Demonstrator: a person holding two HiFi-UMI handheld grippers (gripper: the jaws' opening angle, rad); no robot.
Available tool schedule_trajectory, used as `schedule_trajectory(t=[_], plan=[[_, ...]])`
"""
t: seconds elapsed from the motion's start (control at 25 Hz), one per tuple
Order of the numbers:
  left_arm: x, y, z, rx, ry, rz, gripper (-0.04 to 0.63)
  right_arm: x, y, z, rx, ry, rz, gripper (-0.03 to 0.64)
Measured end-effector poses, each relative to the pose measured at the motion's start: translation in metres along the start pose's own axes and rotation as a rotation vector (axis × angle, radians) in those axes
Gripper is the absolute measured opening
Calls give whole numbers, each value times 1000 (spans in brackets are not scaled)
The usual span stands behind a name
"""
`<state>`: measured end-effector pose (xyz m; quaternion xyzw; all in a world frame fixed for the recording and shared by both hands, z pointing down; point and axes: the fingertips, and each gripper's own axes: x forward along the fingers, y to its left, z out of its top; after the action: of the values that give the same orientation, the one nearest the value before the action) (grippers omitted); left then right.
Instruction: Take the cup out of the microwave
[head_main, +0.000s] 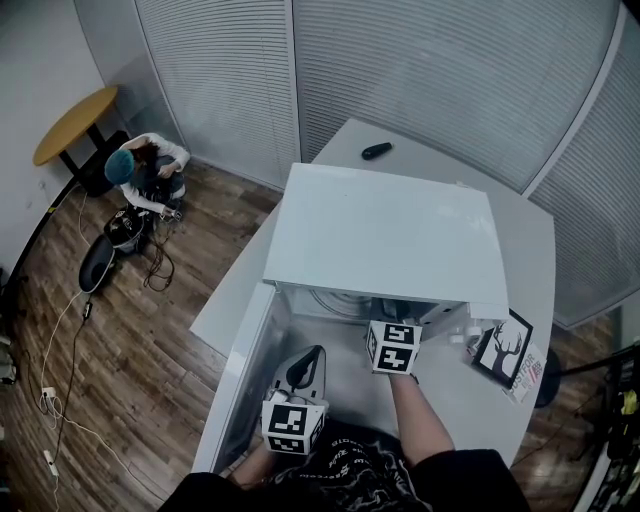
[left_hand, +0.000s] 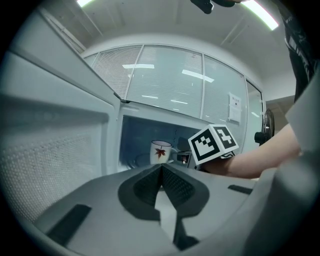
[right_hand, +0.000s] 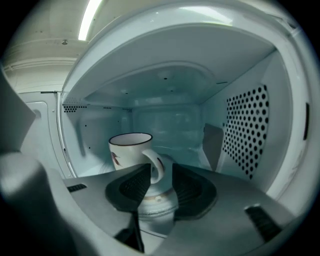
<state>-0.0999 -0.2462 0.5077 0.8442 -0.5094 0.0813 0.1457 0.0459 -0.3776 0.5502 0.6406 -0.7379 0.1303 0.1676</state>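
The microwave stands on a white table with its door swung open. The cup, white with a dark rim and a red leaf on its side, stands upright inside the microwave's chamber on the glass turntable, toward the chamber's left half.

The right gripper reaches in through the microwave's mouth. Its fingers are spread, and the cup's handle sits between their tips, pointing out toward the opening. A clear gap shows between the handle and the right-hand finger. The left-hand finger overlaps the handle's inner edge, and I cannot tell whether it touches. The cup's body lies just beyond the fingertips, deeper in the chamber.

The left gripper is held outside the microwave, in front of the open door, with its fingers pressed together and nothing between them. From there the cup is seen well ahead, inside the chamber, just left of the right gripper's marker cube.

On the table behind the microwave lies a dark remote. A picture card lies at the microwave's right front corner.
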Motion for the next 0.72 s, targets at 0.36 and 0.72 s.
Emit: schedule_trajectory(t=[0.36,0.72], plan=[[5,-5,-2,13,28,-33,6,7,-4,-1,6,0,-42,121],[11,-17,-6,33,55,-92,6,14,-8,1,16,-14,-53,110]])
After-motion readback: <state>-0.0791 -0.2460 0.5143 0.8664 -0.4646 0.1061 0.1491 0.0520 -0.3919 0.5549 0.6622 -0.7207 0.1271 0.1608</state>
